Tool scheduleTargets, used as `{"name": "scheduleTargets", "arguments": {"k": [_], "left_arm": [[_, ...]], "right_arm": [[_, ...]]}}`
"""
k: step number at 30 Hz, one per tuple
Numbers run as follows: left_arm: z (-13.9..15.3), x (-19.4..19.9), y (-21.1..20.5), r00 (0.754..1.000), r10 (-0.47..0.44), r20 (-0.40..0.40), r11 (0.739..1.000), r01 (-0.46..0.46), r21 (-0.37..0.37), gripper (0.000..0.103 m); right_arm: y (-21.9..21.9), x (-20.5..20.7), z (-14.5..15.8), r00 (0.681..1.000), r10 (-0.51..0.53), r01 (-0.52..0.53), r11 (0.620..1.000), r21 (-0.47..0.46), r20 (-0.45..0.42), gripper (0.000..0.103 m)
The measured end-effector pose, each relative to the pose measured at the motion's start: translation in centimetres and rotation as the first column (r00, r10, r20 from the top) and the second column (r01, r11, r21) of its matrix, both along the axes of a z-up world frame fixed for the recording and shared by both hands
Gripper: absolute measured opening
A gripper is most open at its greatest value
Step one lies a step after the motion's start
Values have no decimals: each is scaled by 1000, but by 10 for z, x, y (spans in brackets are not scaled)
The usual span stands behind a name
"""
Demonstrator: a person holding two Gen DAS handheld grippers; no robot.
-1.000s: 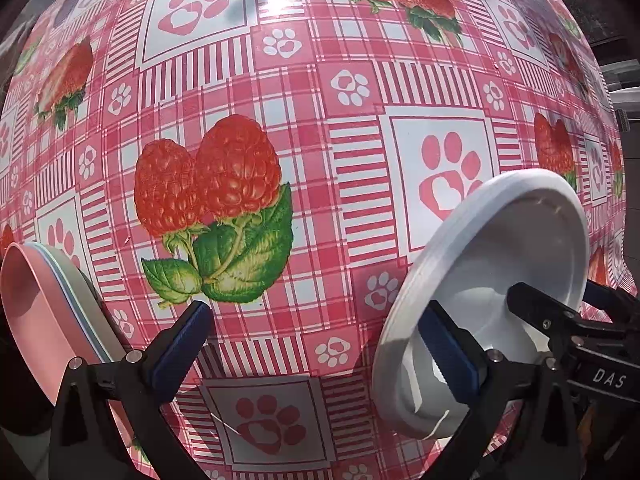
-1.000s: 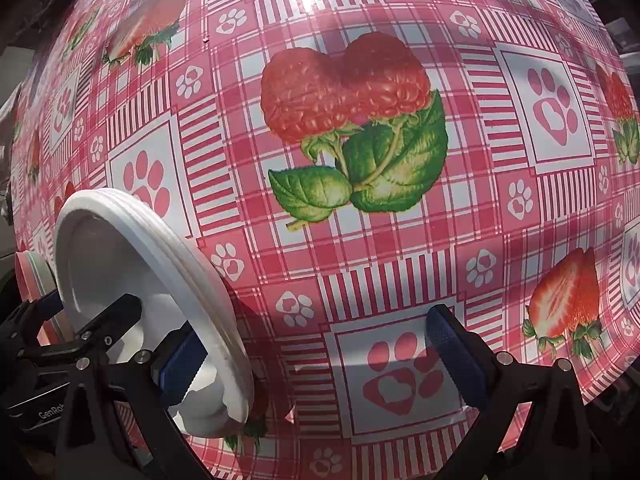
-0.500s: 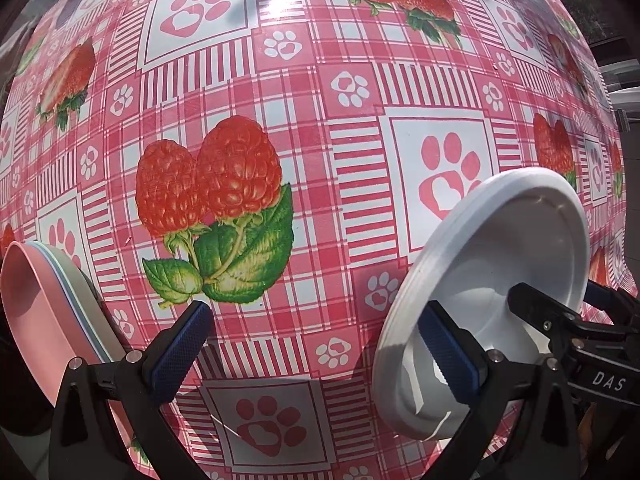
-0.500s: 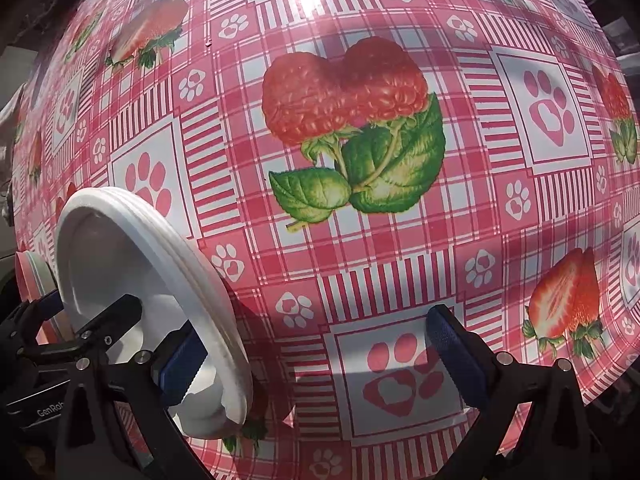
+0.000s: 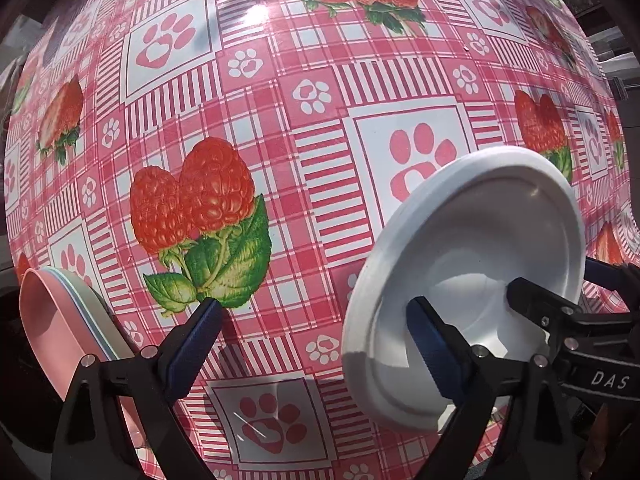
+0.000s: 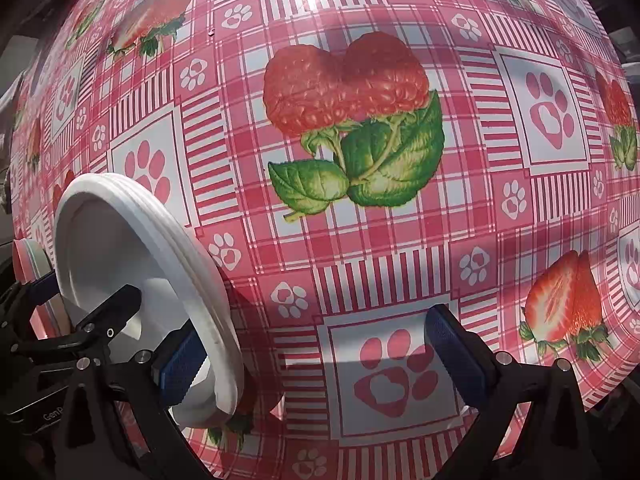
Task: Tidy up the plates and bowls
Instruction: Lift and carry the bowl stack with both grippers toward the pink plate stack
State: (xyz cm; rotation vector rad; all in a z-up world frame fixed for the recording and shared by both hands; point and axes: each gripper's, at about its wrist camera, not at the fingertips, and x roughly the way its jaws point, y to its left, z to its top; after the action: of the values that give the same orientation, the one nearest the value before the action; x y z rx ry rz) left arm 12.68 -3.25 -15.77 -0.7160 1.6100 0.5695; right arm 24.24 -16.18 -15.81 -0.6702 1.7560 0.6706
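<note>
Both tongs wide open, empty, over glossy checked tablecloth; smooth round white plates between.

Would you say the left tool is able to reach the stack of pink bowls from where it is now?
Probably yes. The left tool is open, and the pink bowls sit just outside its left finger, with only tablecloth between. The white plates are on its other side.
</note>
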Motion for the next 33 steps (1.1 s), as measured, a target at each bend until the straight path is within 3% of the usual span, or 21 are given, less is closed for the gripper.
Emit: {"name": "scheduleTargets", "arguments": {"k": [14, 16, 19, 20, 22, 23, 33], "left_arm": [[1, -6, -8, 1000, 5, 10, 1000, -4, -21, 89], [5, -2, -11, 1000, -3, 21, 999, 4, -32, 80], [11, 7, -19, 998, -46, 35, 998, 47, -34, 65], [13, 11, -22, 997, -63, 43, 997, 65, -37, 60], [17, 17, -28, 994, -84, 65, 994, 88, -57, 37], [18, 19, -30, 994, -85, 69, 994, 89, -61, 37], [21, -1, -29, 994, -69, 83, 995, 75, -64, 37]], "right_arm": [[1, 1, 2, 999, 32, -32, 999, 5, 1, 101], [3, -2, 5, 1000, 29, -29, 999, 15, -2, 93], [9, -8, 12, 999, 32, -31, 998, 46, -17, 73], [11, -11, 14, 999, 33, -31, 998, 60, -30, 62], [15, -14, 15, 997, 18, -11, 996, 91, -78, 40], [17, -15, 15, 995, 9, 1, 995, 97, -100, 27], [37, -49, 15, 994, 53, -47, 997, 67, -93, 24]]}}
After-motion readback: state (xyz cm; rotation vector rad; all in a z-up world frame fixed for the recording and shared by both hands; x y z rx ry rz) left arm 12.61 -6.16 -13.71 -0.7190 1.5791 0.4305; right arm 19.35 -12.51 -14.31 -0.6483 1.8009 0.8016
